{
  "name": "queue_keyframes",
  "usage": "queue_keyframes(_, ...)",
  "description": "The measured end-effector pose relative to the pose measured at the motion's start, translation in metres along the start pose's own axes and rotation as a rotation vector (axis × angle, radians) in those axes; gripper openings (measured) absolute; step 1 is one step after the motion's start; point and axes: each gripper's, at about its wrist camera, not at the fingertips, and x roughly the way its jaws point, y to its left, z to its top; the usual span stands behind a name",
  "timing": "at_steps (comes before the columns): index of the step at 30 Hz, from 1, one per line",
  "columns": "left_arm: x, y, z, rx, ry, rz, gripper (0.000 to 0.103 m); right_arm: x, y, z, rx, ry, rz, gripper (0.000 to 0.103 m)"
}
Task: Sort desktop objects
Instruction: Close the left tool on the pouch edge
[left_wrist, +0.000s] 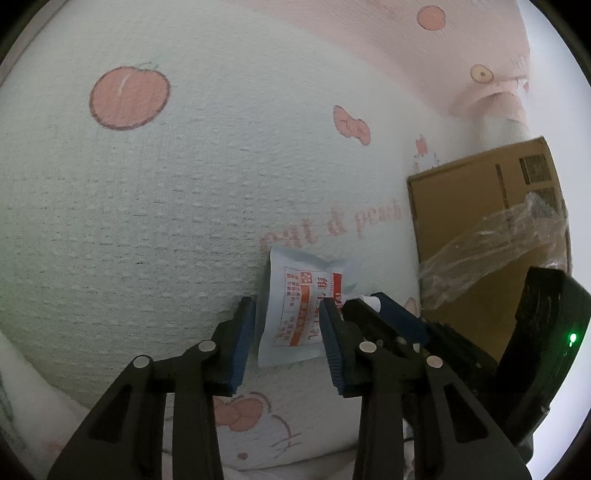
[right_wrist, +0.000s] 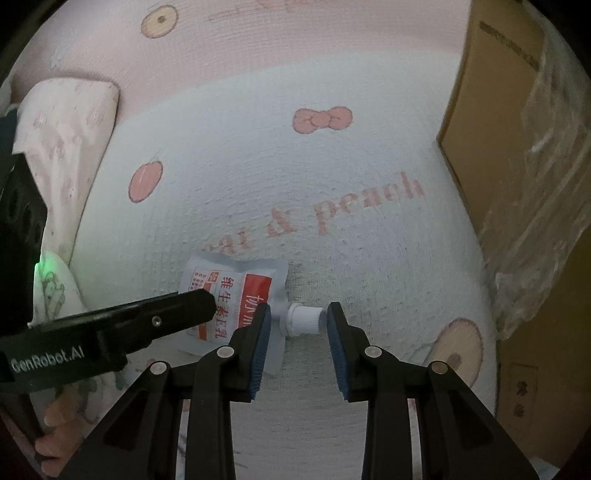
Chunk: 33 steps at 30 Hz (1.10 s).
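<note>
The sachet (left_wrist: 295, 317) lay flat on the peach-print blanket (left_wrist: 147, 221), near the cardboard box (left_wrist: 476, 229). The left claw (left_wrist: 288, 332) straddled the sachet body, fingers apart, not visibly pressing it. The right claw (right_wrist: 299, 325) stood apart around the white cap (right_wrist: 304, 319), with gaps on both sides.

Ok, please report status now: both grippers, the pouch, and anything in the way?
Left gripper astride pouch body. Right gripper at its white cap, contact unclear. Cardboard box to the side, path clear.
</note>
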Motion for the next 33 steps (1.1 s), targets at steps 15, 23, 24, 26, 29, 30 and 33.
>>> queue_keyframes(15,0.006,-0.007,-0.005,-0.001,0.010,0.018,0.034,-0.002,-0.011,-0.004,0.101,0.007,-0.036,0.029)
queue_keyframes(23,0.008,-0.005,0.000,-0.005,0.004,-0.001,0.036,-0.003,-0.015,-0.005,0.133,0.032,-0.034,0.029)
queue_keyframes(24,0.009,-0.005,0.000,-0.007,0.006,-0.009,0.036,-0.003,-0.015,-0.006,0.139,0.037,-0.032,0.029)
queue_keyframes(26,0.009,-0.004,0.000,-0.010,0.008,-0.017,0.036,-0.003,-0.016,-0.006,0.145,0.040,-0.031,0.029)
queue_keyframes(29,0.008,-0.007,-0.001,0.006,0.011,-0.017,0.036,-0.003,-0.017,-0.006,0.150,0.047,-0.033,0.029)
queue_keyframes(30,0.008,-0.009,-0.002,0.015,0.010,-0.015,0.036,-0.003,-0.017,-0.006,0.156,0.049,-0.031,0.029)
queue_keyframes(33,0.002,-0.015,-0.004,0.032,-0.003,-0.017,0.036,-0.004,-0.016,-0.007,0.163,0.045,-0.029,0.029)
